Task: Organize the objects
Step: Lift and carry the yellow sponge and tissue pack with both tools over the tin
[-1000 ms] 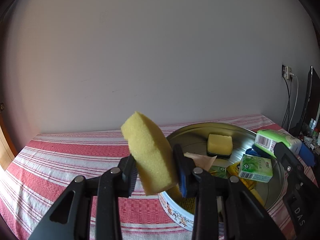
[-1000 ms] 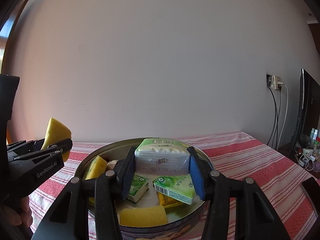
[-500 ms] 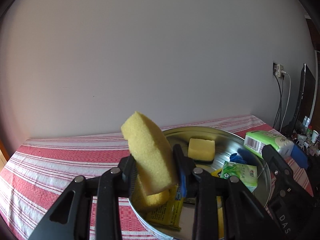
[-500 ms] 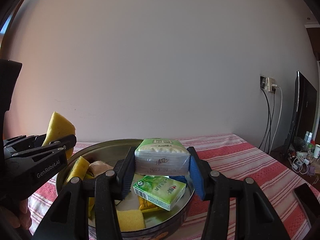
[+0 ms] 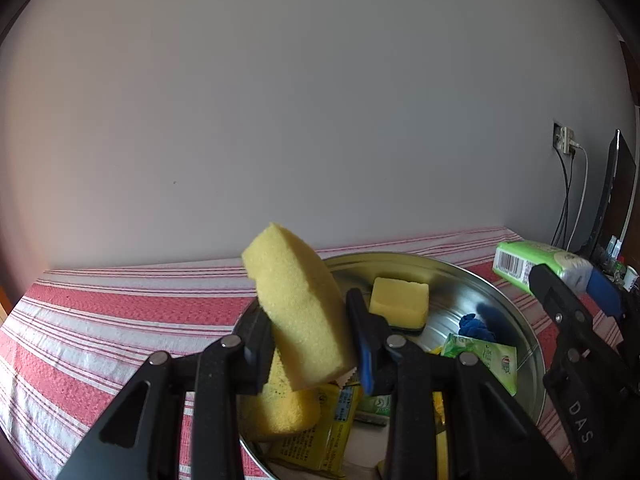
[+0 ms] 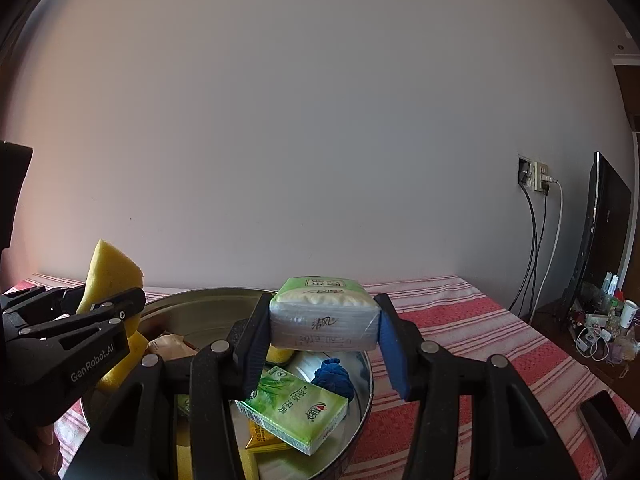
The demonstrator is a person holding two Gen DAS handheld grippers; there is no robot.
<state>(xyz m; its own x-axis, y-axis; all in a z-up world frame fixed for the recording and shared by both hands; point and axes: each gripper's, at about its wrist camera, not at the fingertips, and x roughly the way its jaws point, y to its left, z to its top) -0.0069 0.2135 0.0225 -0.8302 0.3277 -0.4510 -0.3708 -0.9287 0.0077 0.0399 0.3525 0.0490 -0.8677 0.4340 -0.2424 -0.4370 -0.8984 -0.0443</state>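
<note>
Both claws loaded above the tin.
Left gripper [image 5: 310, 350] clamps a yellow sponge [image 5: 296, 304]; right gripper [image 6: 322, 354] clamps a tissue pack [image 6: 324, 312] over the crowded round tin's [image 6: 362, 396] right rim.

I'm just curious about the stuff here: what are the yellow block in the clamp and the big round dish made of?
The yellow block looks like matte foam sponge: its surface is porous. The round dish seems to be shiny metal, probably tin, since it mirrors its contents.

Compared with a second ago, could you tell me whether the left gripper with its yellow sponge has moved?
Yes. The left gripper, shut on the yellow sponge, has shifted rightward over the round tin, whose near rim lay right of the sponge before.
</note>
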